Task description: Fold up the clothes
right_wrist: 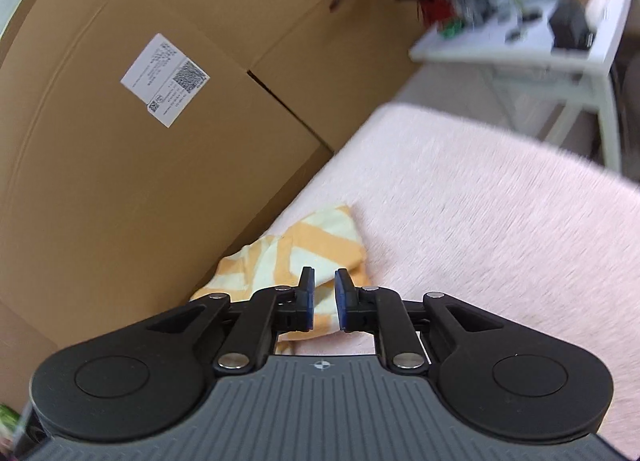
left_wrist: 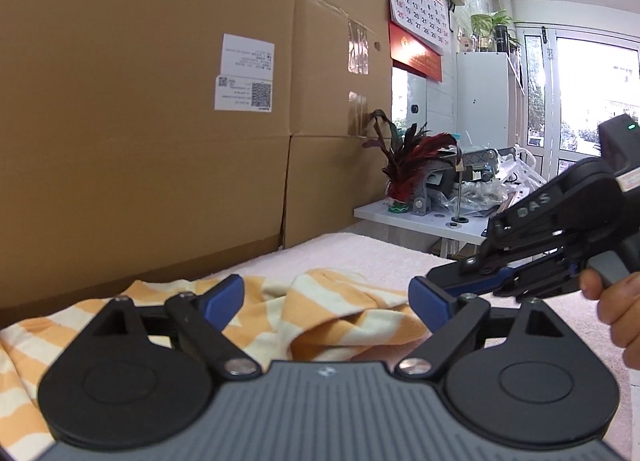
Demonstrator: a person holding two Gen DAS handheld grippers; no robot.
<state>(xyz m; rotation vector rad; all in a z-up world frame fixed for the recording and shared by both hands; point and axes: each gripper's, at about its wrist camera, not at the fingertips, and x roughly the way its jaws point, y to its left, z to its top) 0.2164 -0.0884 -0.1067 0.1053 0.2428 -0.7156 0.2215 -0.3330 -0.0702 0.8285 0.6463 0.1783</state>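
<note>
A striped shirt (left_wrist: 320,313) is lying crumpled on the pink-covered surface (right_wrist: 480,201), beside the cardboard boxes (left_wrist: 160,101). The left tool (left_wrist: 326,301) is being held wide open above it, gripping nothing. The right tool (right_wrist: 324,297) is being held nearly closed, a narrow gap showing, nothing pinched.

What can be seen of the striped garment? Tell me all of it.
The striped garment is soft knit-looking cloth in orange and cream bands. It lies crumpled and unfolded, with raised folds, on the pink fleecy cover, along the foot of the cardboard boxes. The left wrist view shows it spreading left, past that picture's edge. The left gripper hangs over it, jaws wide. The right gripper, jaws nearly together with a clear gap, is over its near end, gripping nothing.
</note>
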